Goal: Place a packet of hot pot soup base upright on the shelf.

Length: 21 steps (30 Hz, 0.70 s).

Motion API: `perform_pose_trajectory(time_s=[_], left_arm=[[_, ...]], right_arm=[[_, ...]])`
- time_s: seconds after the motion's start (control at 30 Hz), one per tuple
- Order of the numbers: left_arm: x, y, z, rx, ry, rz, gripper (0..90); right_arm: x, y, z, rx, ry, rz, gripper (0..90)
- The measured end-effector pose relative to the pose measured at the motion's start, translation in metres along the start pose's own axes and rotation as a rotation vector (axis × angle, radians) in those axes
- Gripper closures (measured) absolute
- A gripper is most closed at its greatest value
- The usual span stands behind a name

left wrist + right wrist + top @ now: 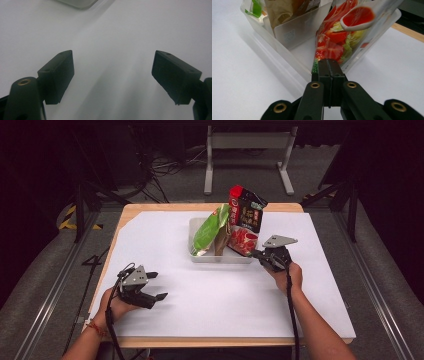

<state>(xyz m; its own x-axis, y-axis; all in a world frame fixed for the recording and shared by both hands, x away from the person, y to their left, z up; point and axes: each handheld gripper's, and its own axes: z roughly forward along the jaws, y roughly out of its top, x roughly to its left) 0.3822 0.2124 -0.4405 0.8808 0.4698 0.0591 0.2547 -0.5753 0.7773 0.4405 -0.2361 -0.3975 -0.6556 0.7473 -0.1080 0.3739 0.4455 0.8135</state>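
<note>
The red-and-black packet (245,222) carries a print of red and pale green pieces. The green bag (209,231) beside it is bright green; the brown bag (222,236) is plain brown. The bin (220,258) is clear. The desk (200,295) is white with a light wood edge. The tongs (328,66) are black.

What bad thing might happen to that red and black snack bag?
The right gripper pinches only a bottom corner of the tall red and black snack bag, so it may slip free or tip over. It leans in the clear plastic bin near the green bag, which a tug might topple.
</note>
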Motion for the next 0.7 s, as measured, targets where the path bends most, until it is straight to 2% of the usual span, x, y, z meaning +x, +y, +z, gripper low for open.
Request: perform_pose_trajectory(time_s=[0.17, 0.27, 0.33, 0.37, 0.47, 0.7], left_arm=[[0.0, 0.0, -0.001, -0.003, 0.002, -0.001, 19.1], [0.001, -0.001, -0.001, -0.007, 0.0, -0.004, 19.1], [0.001, -0.001, -0.001, -0.005, 0.002, -0.003, 19.1], [0.0, -0.001, -0.001, -0.006, 0.0, 0.0, 19.1], [0.001, -0.001, -0.001, -0.007, 0.003, -0.001, 19.1], [0.001, -0.001, -0.001, -0.009, 0.005, -0.002, 19.1]], right_arm=[[0.007, 0.005, 0.008, 0.016, -0.007, -0.011, 90.0], [0.006, 0.003, 0.013, 0.036, -0.022, -0.004, 90.0], [0.004, 0.002, 0.015, 0.031, -0.025, 0.012, 90.0], [0.002, 0.001, 0.015, 0.02, 0.003, 0.046, 90.0], [0.007, 0.005, 0.012, 0.017, -0.008, 0.013, 90.0], [0.001, 0.005, 0.006, -0.011, -0.003, 0.038, 89.7]])
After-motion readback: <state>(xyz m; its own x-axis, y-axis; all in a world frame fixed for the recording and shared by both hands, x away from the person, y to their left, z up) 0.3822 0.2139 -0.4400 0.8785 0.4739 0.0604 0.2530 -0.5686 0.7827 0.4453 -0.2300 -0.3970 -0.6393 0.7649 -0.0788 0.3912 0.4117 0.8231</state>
